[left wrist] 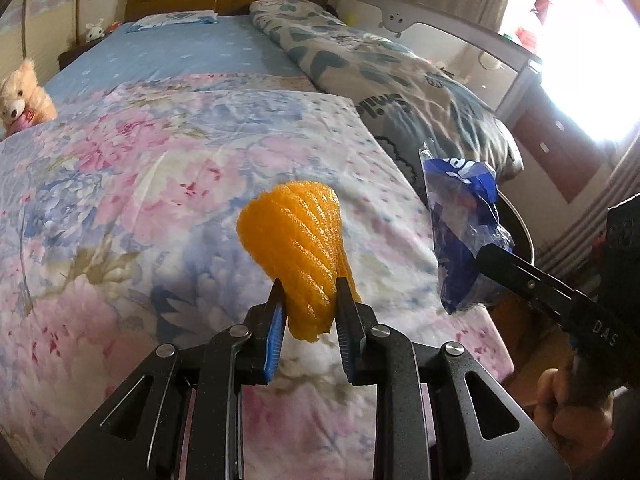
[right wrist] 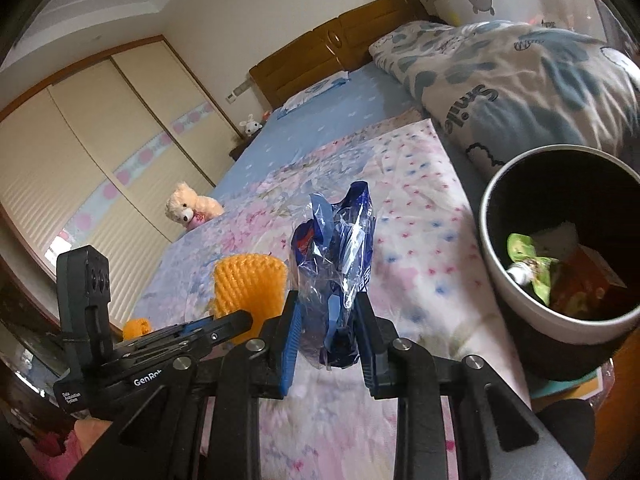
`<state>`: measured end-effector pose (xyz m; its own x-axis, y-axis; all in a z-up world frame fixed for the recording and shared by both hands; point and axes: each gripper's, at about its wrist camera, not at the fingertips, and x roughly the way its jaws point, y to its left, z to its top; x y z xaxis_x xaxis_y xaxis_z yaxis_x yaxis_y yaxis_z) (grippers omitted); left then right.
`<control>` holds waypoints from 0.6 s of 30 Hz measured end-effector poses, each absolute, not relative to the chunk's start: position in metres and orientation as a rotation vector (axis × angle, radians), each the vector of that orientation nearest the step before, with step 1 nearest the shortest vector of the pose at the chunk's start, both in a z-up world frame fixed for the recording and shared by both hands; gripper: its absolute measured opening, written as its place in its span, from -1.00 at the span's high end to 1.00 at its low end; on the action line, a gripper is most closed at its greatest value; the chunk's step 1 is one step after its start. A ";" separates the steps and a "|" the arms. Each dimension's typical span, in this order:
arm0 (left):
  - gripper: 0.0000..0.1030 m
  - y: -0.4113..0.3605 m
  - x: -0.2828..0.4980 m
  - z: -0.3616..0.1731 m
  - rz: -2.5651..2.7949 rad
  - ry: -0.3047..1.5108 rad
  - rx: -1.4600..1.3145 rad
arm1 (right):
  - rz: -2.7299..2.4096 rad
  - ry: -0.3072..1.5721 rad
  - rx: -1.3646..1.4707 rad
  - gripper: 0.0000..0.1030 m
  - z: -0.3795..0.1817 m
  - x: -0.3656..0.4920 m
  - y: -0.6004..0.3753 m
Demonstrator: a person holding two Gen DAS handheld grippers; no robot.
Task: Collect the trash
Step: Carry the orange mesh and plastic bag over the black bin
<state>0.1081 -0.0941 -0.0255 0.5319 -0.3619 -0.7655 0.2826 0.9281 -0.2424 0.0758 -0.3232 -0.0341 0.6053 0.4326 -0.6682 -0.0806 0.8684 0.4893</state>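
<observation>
The left claw (left wrist: 308, 292) is clamped on an orange foam net (left wrist: 296, 240) fanning out beyond its tips; the right claw (right wrist: 328, 312) pinches a blue wrapper (right wrist: 340, 248), bin (right wrist: 516, 300) to its right.

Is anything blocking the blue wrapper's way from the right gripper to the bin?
Nothing visible. The right gripper holds the blue wrapper above the bedspread; the bin stands open-topped beside the bed.

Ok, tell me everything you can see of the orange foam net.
The orange foam net is a soft, ribbed mesh sleeve, the kind wrapped round fruit, squashed flat where the left gripper has its jaws shut on the lower end. The upper part fans out, tilted, lifted clear of the floral quilt. Nothing else touches it.
</observation>
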 end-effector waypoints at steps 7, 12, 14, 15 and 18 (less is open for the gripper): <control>0.58 -0.111 0.095 -0.026 -0.409 0.931 -0.045 | 0.293 0.859 0.447 0.49 -0.030 0.059 -0.332; 0.58 -0.117 0.093 -0.025 -0.412 0.927 -0.029 | 0.283 0.853 0.460 0.49 -0.031 0.053 -0.337; 0.58 -0.119 0.092 -0.025 -0.413 0.927 -0.027 | 0.279 0.851 0.460 0.49 -0.030 0.052 -0.338; 0.58 -0.120 0.093 -0.026 -0.413 0.929 -0.026 | 0.277 0.850 0.460 0.49 -0.030 0.052 -0.339; 0.58 -0.123 0.094 -0.026 -0.417 0.930 -0.022 | 0.272 0.847 0.462 0.49 -0.029 0.050 -0.342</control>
